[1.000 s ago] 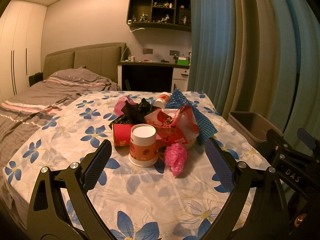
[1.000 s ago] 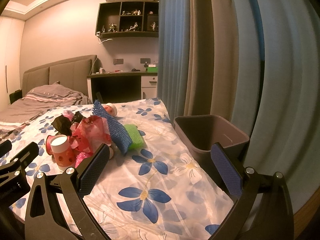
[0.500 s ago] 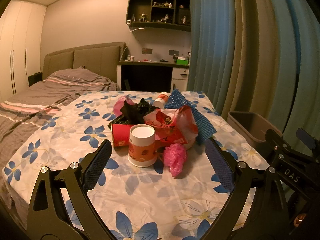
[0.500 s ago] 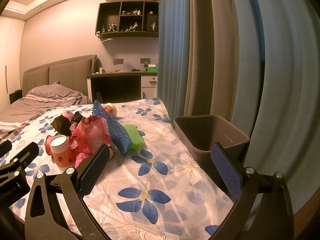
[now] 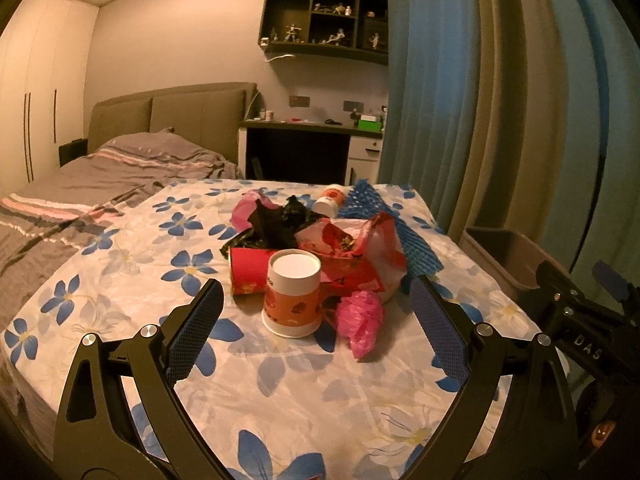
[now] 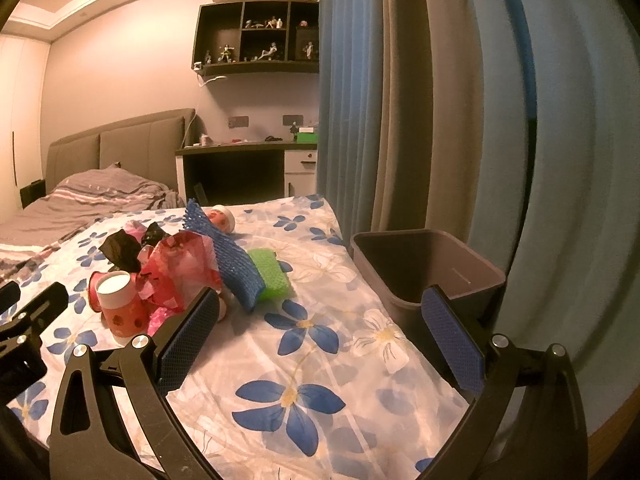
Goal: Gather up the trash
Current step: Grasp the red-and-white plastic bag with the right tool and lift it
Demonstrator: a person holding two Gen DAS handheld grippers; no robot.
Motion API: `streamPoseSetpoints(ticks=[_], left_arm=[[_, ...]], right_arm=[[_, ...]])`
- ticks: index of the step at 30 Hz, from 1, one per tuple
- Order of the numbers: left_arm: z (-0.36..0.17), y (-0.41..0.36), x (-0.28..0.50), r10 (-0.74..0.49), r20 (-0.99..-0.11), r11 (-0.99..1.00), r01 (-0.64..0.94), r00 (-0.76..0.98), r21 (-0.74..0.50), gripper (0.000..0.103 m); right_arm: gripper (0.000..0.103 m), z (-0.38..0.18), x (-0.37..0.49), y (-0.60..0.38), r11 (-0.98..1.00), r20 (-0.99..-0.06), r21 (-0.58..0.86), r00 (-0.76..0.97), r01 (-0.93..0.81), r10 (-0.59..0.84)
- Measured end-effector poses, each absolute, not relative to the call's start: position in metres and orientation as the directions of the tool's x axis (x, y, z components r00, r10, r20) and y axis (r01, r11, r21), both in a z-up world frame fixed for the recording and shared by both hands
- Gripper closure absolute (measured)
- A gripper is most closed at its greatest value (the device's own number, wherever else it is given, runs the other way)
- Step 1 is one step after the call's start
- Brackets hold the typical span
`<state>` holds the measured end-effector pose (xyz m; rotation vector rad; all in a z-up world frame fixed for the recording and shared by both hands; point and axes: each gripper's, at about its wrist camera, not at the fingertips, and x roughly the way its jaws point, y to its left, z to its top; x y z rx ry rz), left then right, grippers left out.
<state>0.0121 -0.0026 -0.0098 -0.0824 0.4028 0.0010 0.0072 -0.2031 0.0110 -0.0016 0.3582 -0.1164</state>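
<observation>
A pile of trash lies on the flowered bedspread: an upside-down paper cup, a red cup on its side, a crumpled pink bag, a red-and-white plastic bag, a black bag, blue foam netting and a small white bottle. My left gripper is open and empty, just short of the paper cup. My right gripper is open and empty over the bed, between the pile and the grey bin. A green sponge lies by the netting.
The grey bin stands beside the bed's right edge, against blue and beige curtains. A rumpled grey duvet covers the far left of the bed. A desk and wall shelf stand behind.
The left gripper has crept slightly forward toward the paper cup. The right gripper has not visibly moved. Both stay open.
</observation>
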Motion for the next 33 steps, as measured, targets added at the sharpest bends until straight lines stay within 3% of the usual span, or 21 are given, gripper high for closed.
streamPoseSetpoints(ticks=[6,10,13,20,25,28,30,33], left_arm=[[-0.018,0.02,0.03,0.025,-0.412,0.992,-0.073,0.911,-0.1,0.014],[-0.024,0.035,0.041,0.073,-0.424,0.988,-0.125,0.903,-0.095,0.022],[-0.027,0.054,0.05,0.102,-0.429,0.982,-0.159,0.898,-0.1,0.022],[-0.028,0.082,0.063,0.134,-0.439,0.971,-0.206,0.888,-0.119,0.022],[-0.032,0.09,0.069,0.127,-0.448,0.969,-0.208,0.885,-0.136,0.022],[-0.033,0.091,0.069,0.124,-0.447,0.969,-0.205,0.886,-0.138,0.022],[-0.035,0.092,0.071,0.116,-0.448,0.97,-0.198,0.886,-0.14,0.026],[-0.038,0.09,0.073,0.096,-0.455,0.972,-0.182,0.885,-0.149,0.033]], right_arm=[[0.006,0.005,0.04,-0.188,1.0,-0.395,0.015,0.919,0.019,-0.012],[0.012,0.0,0.063,-0.164,0.998,-0.406,0.018,0.912,-0.064,0.066],[0.016,-0.003,0.081,-0.145,0.992,-0.418,0.024,0.9,-0.123,0.121],[0.038,-0.004,0.127,-0.103,0.97,-0.476,0.075,0.847,-0.23,0.238],[0.052,-0.012,0.149,-0.087,0.969,-0.51,0.07,0.827,-0.236,0.238],[0.07,-0.02,0.158,-0.085,0.972,-0.54,0.072,0.811,-0.224,0.227],[0.094,-0.025,0.16,-0.085,0.972,-0.556,0.075,0.8,-0.224,0.228],[0.099,-0.027,0.156,-0.089,0.969,-0.55,0.08,0.801,-0.233,0.238]])
